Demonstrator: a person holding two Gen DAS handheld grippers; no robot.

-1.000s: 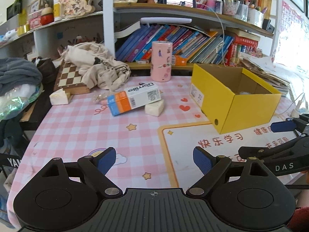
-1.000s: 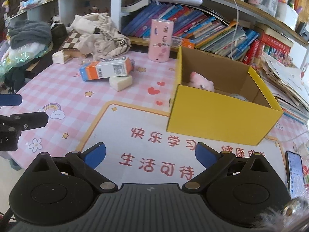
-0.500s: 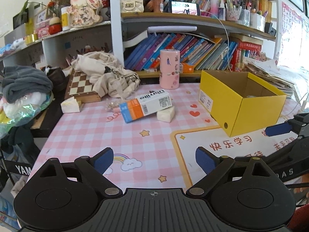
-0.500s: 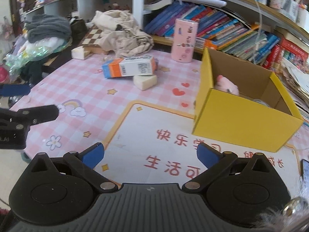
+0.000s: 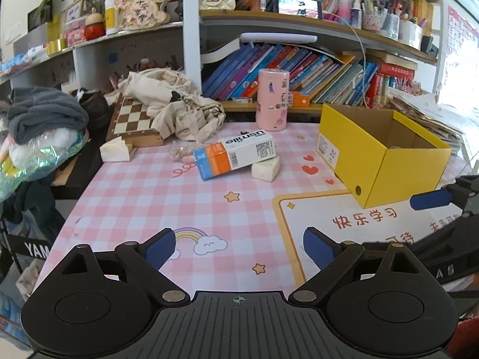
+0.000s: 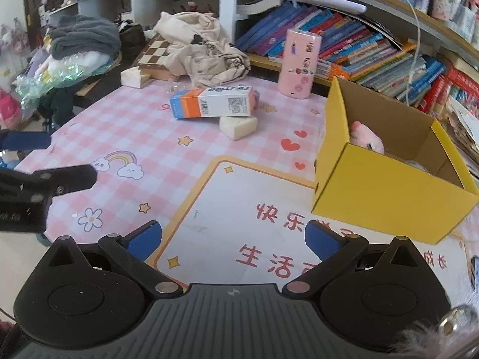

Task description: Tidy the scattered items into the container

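Over the near edge of the pink checked table (image 5: 143,197) you hold both tools low and empty, left gripper (image 5: 238,246) and right gripper (image 6: 233,236) each with jaws spread wide, ready to reach; the yellow box (image 6: 389,191) sits to the right, open-topped, a pink plush (image 6: 365,137) inside; the toothpaste carton (image 5: 235,155) lies tilted, propped on a white wedge (image 5: 266,170), near the box, probably your easiest next pick.
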